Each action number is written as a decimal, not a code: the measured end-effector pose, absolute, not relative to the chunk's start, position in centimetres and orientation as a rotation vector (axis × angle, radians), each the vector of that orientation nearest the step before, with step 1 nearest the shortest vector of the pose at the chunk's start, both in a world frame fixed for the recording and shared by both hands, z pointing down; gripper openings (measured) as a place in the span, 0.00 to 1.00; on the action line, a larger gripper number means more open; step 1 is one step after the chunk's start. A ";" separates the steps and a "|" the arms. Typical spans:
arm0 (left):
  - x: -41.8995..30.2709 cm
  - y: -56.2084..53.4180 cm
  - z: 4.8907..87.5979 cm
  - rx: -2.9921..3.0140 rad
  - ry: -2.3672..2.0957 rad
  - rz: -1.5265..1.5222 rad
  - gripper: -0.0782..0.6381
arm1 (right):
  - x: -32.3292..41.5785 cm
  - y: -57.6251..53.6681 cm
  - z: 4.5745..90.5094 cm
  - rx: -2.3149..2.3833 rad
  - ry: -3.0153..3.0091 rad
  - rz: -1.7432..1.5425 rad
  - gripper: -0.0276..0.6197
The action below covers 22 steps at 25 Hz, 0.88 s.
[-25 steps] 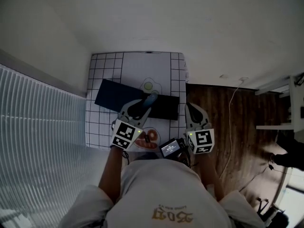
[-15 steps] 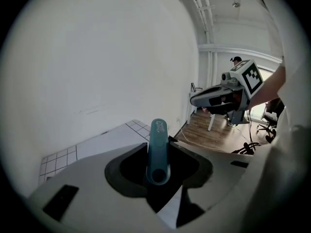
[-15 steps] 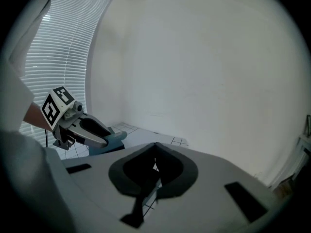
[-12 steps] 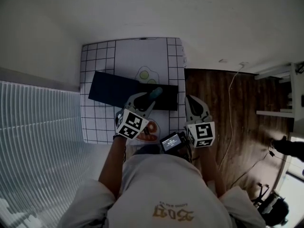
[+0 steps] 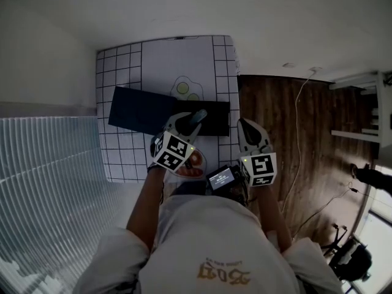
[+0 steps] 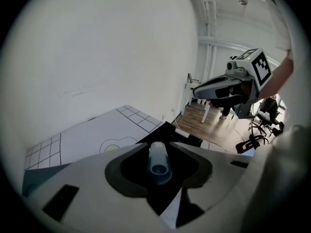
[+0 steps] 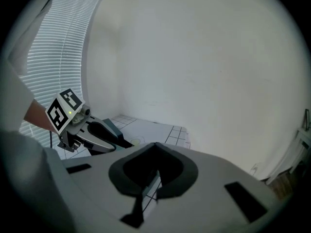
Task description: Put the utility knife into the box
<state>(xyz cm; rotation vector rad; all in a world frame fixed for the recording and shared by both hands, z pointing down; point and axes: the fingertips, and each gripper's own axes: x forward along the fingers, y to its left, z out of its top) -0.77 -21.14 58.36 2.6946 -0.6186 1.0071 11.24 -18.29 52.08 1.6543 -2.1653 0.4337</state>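
Reads as a bare lab or test room rather than a home: plain white walls [image 5: 257, 17], dark wood-plank floor [image 5: 275, 133] with a loose cable [image 5: 297, 127] trailing over it, exposed pipes [image 6: 209, 13] running up by the ceiling. Holds a white table [image 5: 119, 158] marked with a black grid and printed outlines, pushed against the wall, with slatted blinds [image 5: 49, 182] just past its left edge.

Head view: mounted above the person, facing steeply down; the table [image 5: 165, 60] sits upper centre at middle distance. Left gripper view: low and close over the table, facing a white wall [image 6: 97, 57]; right gripper [image 6: 197, 92] at upper right. Right gripper view: faces a wall too; left gripper [image 7: 119, 140] at lower left. All three share the table.
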 end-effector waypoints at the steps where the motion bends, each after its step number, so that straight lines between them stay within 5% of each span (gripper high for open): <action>1: -0.8 -21.1 58.6 2.693 -0.618 1.014 0.30 | 11.3 -18.2 52.5 1.650 -2.159 0.444 0.05; 13: 0.8 -21.1 61.2 2.678 -0.533 1.119 0.27 | 11.8 -17.9 55.6 1.644 -2.100 0.524 0.05; 15: 1.1 -20.9 62.5 2.662 -0.528 1.210 0.12 | 12.0 -17.6 55.8 1.653 -2.090 0.531 0.05; 22: 1.6 -19.8 65.4 2.593 -0.433 1.347 0.12 | 13.3 -16.7 56.2 1.681 -2.055 0.566 0.05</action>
